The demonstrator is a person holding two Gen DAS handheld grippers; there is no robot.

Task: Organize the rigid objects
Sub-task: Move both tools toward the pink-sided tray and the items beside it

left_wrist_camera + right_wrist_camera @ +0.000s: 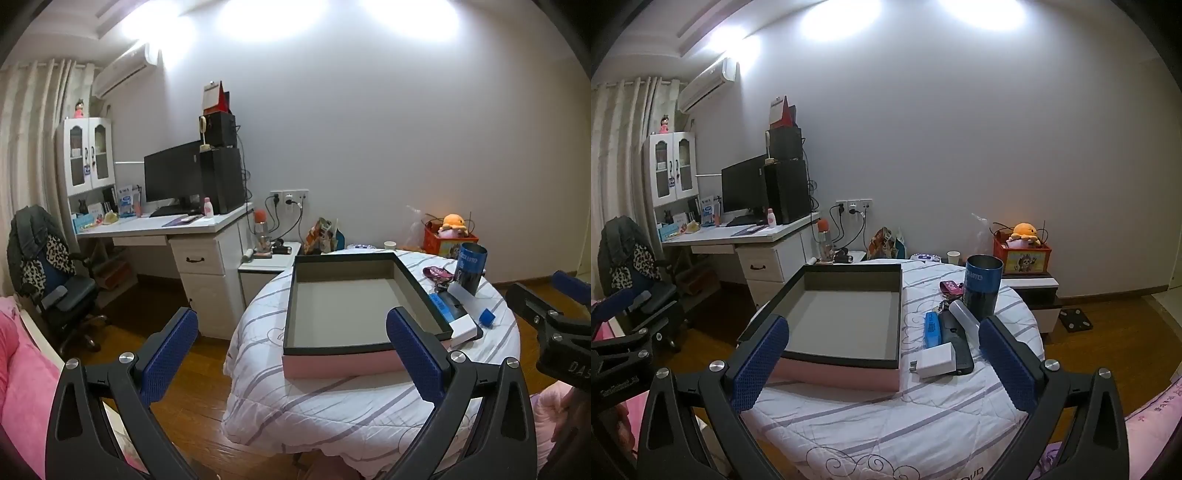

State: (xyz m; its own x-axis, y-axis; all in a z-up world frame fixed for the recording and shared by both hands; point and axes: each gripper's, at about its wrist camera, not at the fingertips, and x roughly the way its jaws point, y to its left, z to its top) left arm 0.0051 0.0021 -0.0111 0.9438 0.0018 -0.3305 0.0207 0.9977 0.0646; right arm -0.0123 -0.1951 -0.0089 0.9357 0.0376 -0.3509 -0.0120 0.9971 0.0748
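The landmark is the open box (842, 321), pink-sided with a dark rim, one in number. It sits on a round worktop (886, 424) draped in a striped white quilt, and it is empty, which suggests it is the receptacle for the items to be organized.

Left of the box, the left gripper (291, 354) hangs with its jaws spread fully wide and nothing between them. The judgement is that it is staged to steady the box or wait its turn.

Right of the box, all loose items lie in one cluster on the quilt, none yet inside the box:
- one blue rectangular case (932, 328), just beside the box wall;
- one white charger plug (936, 364), nearest the viewer, resting partly on a dark flat case (956, 345);
- one translucent tube (964, 312), lying against the can;
- one upright dark-blue can (982, 286), farthest right;
- one magenta tag with keys (951, 288), behind the tube;
- one small blue cube (487, 316), seen in the left view only.

The right gripper (882, 363) is likewise wide open and empty, aimed at this cluster, probably for a first pick.
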